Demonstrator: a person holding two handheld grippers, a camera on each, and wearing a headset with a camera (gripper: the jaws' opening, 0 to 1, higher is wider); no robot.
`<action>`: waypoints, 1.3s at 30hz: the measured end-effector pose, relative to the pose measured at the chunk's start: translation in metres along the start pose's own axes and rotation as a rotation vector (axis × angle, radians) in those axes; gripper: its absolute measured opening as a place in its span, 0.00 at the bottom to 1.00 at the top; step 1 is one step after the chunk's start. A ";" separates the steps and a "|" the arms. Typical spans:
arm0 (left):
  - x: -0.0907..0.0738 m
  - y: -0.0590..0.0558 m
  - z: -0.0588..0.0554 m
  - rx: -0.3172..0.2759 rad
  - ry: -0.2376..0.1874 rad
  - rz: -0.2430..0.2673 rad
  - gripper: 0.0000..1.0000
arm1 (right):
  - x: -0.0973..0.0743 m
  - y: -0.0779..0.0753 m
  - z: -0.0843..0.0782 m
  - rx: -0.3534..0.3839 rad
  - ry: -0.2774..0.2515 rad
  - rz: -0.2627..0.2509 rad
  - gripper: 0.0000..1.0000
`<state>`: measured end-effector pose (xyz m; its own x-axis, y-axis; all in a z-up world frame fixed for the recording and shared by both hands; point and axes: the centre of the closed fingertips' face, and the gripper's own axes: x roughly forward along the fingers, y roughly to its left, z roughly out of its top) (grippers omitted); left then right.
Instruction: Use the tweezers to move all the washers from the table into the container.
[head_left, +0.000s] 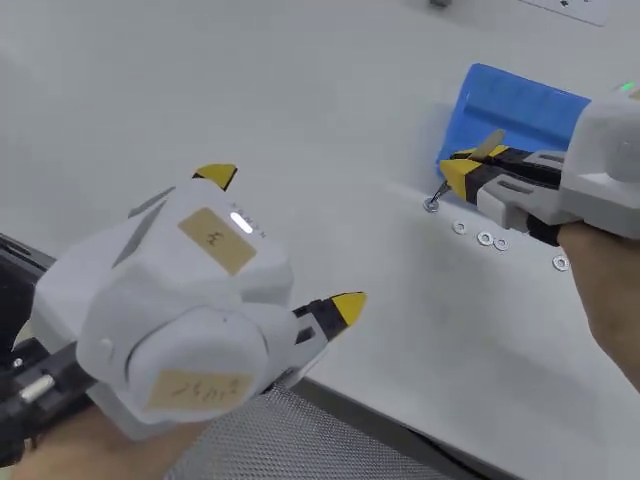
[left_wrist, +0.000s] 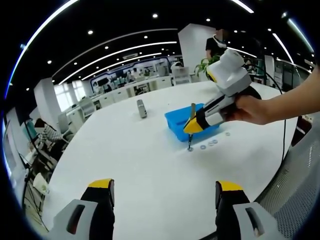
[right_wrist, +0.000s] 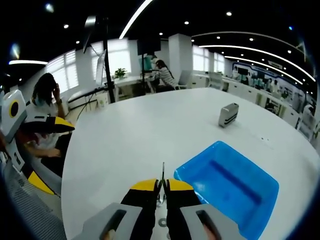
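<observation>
Washers lay in a short loose row on the white desk, just beside the near edge of the blue container, and none could be seen inside it, so I judged that the task was at its beginning. One washer lay a little apart from the row, at the container's corner, and the tips of the tweezers pointed down exactly at it. Whether the tips already pinched it or only touched the desk around it, I could not tell; it was too small.

The right claw was closed tight on the tweezers, its two yellow tips almost meeting, with the thin metal coming out forward between them. It was held low and tilted towards the desk, probably so that the fine tips could reach a flat washer which the thick jaws alone could not pick. The container was very near, so the way for each washer would be short.

The left claw was wide open and held nothing. It hung over the near part of the desk, well apart from the work, I think only to keep out of the way. Far behind the container a small grey box stood on the desk, with no part in the task.
</observation>
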<state>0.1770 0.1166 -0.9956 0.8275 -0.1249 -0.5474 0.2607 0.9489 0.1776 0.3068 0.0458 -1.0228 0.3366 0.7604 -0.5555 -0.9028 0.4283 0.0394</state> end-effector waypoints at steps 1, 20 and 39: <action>0.000 0.000 0.000 0.000 0.000 0.001 0.84 | 0.000 0.000 0.000 -0.003 0.002 0.000 0.02; 0.000 0.000 -0.001 0.002 0.000 0.002 0.84 | 0.002 0.003 -0.001 -0.063 0.016 -0.011 0.03; 0.001 0.001 -0.001 0.005 0.001 0.007 0.84 | 0.005 -0.006 -0.002 -0.055 0.015 -0.026 0.03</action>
<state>0.1773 0.1180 -0.9968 0.8286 -0.1182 -0.5472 0.2577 0.9483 0.1854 0.3131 0.0460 -1.0270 0.3563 0.7421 -0.5678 -0.9073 0.4201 -0.0204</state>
